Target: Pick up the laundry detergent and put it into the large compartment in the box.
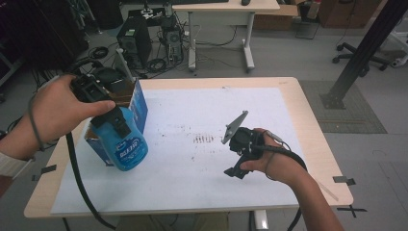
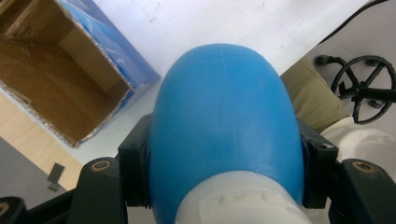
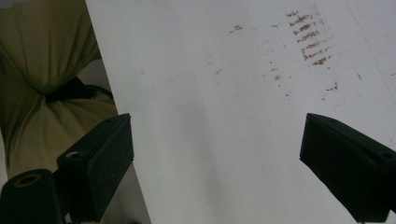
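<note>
1. High view: the left gripper (image 1: 113,115) is clamped on a blue bottle (image 1: 126,144), its jaws pressing on the bottle's upper part, with the bottle hanging below the jaws, tilted, over the left part of the table (image 1: 308,115).
2. Just behind and beside that claw stands an open blue cardboard box (image 1: 139,103), its brown inside turned up; the bottle overlaps the box's front side, and whether the two touch cannot be told.
3. Left gripper view: the blue bottle (image 2: 224,121) sits between the two black jaws, both pads tight against its sides, and its white neck (image 2: 240,200) lies closest to the camera.
4. Beyond the left jaw lies the open box (image 2: 60,79), well up and to the side of the bottle.
5. High view: the right gripper (image 1: 240,156) rests low over the white sheet (image 1: 192,183), well apart from the bottle.
6. Right gripper view: its jaws stand wide apart with nothing between them, above the white sheet (image 3: 210,140); brown smudges (image 3: 310,42) lie ahead of the jaws, toward the far pad.
</note>
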`<state>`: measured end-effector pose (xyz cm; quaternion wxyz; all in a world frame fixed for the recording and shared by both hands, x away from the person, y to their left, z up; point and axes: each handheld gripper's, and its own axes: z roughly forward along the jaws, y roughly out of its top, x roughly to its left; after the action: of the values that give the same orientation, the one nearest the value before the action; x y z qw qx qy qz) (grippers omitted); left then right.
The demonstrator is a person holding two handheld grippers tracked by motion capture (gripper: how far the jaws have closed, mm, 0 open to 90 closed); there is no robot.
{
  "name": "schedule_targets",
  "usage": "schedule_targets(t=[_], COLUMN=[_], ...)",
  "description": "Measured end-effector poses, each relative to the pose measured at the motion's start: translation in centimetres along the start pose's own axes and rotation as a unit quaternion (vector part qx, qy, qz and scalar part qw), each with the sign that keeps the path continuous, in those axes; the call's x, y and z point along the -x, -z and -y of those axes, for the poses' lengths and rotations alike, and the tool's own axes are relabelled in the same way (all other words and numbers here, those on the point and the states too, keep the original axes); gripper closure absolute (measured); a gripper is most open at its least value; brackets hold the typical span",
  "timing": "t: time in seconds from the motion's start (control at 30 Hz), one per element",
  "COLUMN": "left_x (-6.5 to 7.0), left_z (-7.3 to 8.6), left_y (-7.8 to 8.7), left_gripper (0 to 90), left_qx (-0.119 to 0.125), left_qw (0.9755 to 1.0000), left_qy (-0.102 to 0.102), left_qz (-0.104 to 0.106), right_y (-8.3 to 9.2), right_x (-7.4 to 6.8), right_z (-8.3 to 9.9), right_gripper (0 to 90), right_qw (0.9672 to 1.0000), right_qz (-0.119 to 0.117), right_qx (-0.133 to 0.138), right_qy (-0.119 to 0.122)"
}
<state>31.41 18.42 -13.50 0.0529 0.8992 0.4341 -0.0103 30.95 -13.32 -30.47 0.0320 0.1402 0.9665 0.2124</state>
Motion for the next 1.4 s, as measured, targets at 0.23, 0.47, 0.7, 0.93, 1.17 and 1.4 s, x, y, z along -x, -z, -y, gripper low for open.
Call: schedule_targets(t=[0.23, 0.47, 0.7, 0.93, 1.17, 1.4], left_x=[-0.8, -1.7, -2.7, -4.1, -5.2, -6.1], left_z=[-0.3, -0.5, -0.8, -0.9, -0.9, -0.8], left_y=[0.9, 2.5, 4.4, 6.1, 7.3, 7.7], left_gripper=[37.3, 37.3, 37.3, 37.3, 37.3, 37.4], left_qx=[-0.004, -0.009, -0.008, -0.009, -0.004, 0.000], left_qw=[0.9997, 0.9988, 0.9969, 0.9933, 0.9896, 0.9849], left_qy=[0.023, 0.049, 0.078, 0.115, 0.144, 0.173], left_qz=[-0.001, -0.001, -0.007, -0.005, -0.008, -0.008], right_y=[0.0, -0.2, -0.3, -0.4, -0.2, -0.2], right_x=[0.1, 0.3, 0.6, 0.8, 1.0, 1.1], right_z=[-0.1, -0.3, -0.5, -0.6, -0.7, -0.7], right_gripper=[9.7, 9.7, 9.7, 9.7, 9.7, 9.7], right_qw=[1.0000, 1.0000, 1.0000, 1.0000, 0.9999, 0.9999], right_qz=[0.000, -0.001, -0.003, -0.004, -0.003, -0.004], right_qx=[0.001, 0.002, 0.004, 0.007, 0.008, 0.007], right_qy=[0.001, 0.002, 0.003, 0.005, 0.007, 0.006])
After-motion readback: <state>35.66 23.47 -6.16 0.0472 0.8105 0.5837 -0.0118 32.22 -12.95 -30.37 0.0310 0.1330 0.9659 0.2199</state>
